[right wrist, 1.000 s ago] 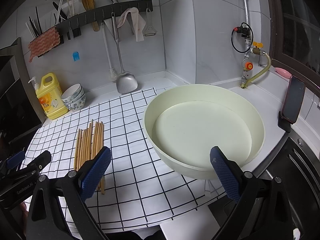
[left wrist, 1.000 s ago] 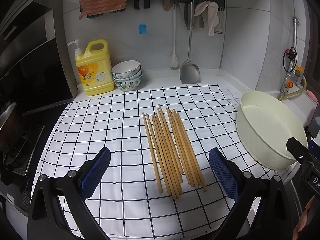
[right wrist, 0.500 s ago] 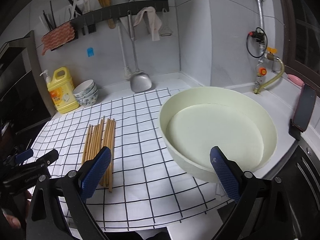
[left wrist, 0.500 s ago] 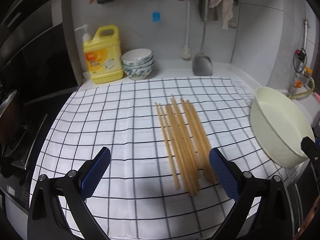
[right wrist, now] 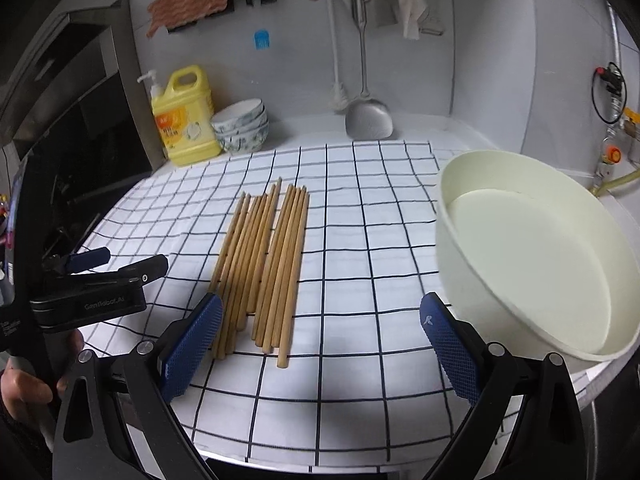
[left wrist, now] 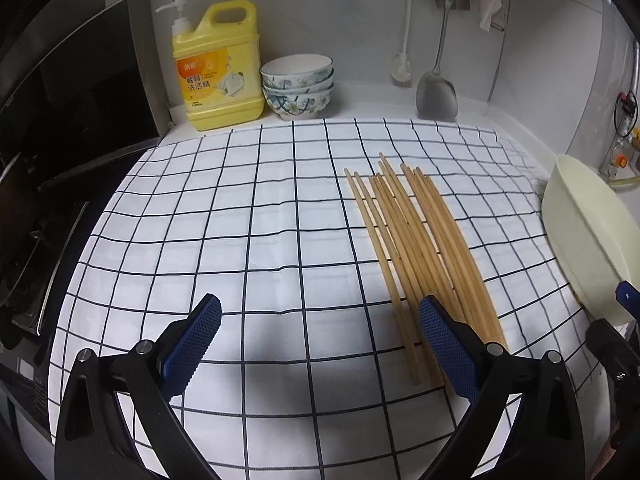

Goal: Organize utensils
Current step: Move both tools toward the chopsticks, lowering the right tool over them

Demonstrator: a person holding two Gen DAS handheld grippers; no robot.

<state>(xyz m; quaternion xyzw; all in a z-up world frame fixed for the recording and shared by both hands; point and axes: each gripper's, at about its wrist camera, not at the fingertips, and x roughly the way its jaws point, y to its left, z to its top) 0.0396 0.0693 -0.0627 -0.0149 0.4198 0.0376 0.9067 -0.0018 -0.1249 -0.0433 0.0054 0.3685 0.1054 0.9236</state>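
The checked cloth (left wrist: 248,240) spreads under and ahead of both tongs, covering the counter from their tips to the back wall. The cream basin (right wrist: 536,256) sits just ahead and to the right of the right gripper (right wrist: 320,340), its near rim just above that gripper's right fingertip; from the left gripper (left wrist: 320,344) it lies far off to the right, at the edge of view.

The left gripper is held low over the cloth, pointing forward and level, its blue-padded jaws spread wide with nothing between them. The right gripper is in the same pose, jaws wide apart and empty. In the right wrist view the left gripper shows side-on at the left, and a hand (right wrist: 24,380) grips its handle from below.

The bundle of wooden chopsticks (left wrist: 416,248) lies flat on the cloth, roughly parallel, running away from the tongs. Its near ends reach the left gripper's right fingertip (left wrist: 448,352) and pass behind it. From the right gripper the bundle is ahead and left of centre, its near ends by the left fingertip (right wrist: 192,344).

Far ahead at the wall stand a yellow detergent bottle (left wrist: 216,68), stacked bowls (left wrist: 298,88) just right of it, and a metal spatula (left wrist: 436,96).
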